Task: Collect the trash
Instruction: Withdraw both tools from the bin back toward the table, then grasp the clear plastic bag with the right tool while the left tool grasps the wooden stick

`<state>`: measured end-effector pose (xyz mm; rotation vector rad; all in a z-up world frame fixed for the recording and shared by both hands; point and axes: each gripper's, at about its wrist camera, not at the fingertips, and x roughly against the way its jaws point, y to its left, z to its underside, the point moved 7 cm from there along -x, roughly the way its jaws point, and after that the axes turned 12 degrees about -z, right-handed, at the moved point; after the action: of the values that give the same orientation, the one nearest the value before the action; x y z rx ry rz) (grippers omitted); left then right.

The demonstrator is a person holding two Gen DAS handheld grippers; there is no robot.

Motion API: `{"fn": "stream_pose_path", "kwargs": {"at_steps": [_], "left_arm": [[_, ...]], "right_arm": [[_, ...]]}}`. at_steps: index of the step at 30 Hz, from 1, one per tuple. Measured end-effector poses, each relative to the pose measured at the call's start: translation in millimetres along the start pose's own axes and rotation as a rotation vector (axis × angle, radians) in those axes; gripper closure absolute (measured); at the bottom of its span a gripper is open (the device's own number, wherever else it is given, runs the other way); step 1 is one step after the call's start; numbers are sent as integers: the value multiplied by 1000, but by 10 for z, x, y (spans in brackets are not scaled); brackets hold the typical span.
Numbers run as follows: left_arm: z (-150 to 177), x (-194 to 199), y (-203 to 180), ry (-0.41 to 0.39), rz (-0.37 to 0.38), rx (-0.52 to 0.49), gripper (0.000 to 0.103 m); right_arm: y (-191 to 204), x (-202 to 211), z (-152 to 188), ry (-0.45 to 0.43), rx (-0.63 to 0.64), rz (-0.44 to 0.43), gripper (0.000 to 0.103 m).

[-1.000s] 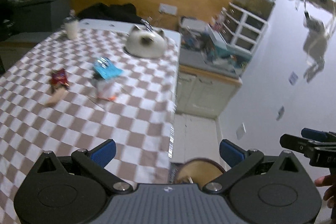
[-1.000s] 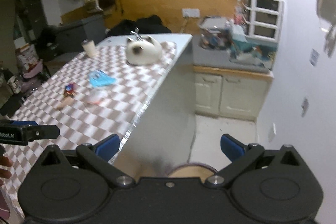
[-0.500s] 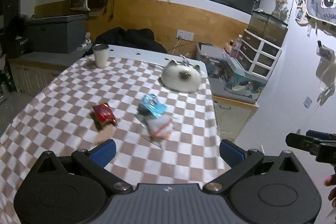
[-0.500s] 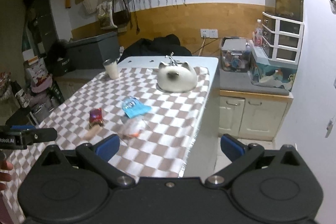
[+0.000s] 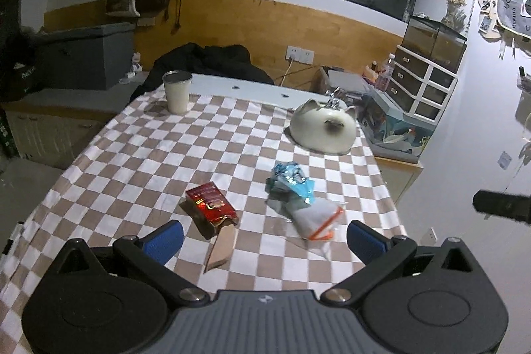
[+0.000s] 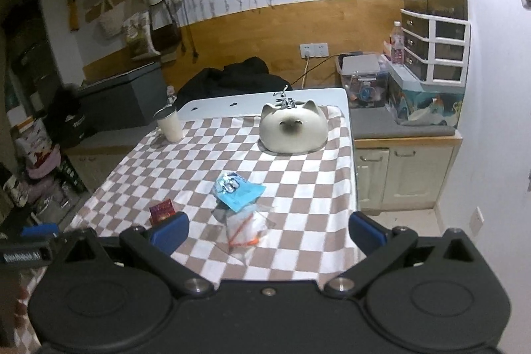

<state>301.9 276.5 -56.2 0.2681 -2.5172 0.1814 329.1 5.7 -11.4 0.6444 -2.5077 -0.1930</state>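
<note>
Both claws, left gripper [image 5: 264, 239] and right gripper [image 6: 267, 229], held apart, empty, above the table's near edge; red wrapper [image 5: 211, 202], blue wrapper [image 5: 292, 184], clear bag [image 5: 317, 219] just ahead.

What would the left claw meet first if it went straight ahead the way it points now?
Probably the trash on the checkered tablecloth: the open left claw points between the red wrapper and the clear bag, with the blue wrapper beyond. Depth is uncertain.

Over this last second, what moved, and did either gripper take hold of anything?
Both grippers swung left, from the table's right edge to over the checked cloth. Left gripper and right gripper stayed open and empty. Red packet, blue wrapper, clear bag lie untouched.
</note>
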Motion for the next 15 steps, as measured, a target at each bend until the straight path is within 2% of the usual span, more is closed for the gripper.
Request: {"fn": "stream_pose_path", "kwargs": {"at_steps": [4, 8, 11, 13, 15], "left_arm": [[53, -332, 117, 24, 5, -2, 0], [155, -677, 169, 58, 8, -17, 0], [230, -907, 159, 66, 79, -48, 0], [288, -1034, 137, 71, 76, -80, 0], [340, -1165, 144, 86, 78, -70, 0]], "right_arm": [[76, -297, -11, 3, -57, 17, 0], [96, -642, 4, 20, -99, -33, 0], [83, -920, 20, 25, -112, -79, 0], [46, -1124, 46, 47, -133, -104, 0], [-44, -1327, 71, 73, -193, -105, 0]]}}
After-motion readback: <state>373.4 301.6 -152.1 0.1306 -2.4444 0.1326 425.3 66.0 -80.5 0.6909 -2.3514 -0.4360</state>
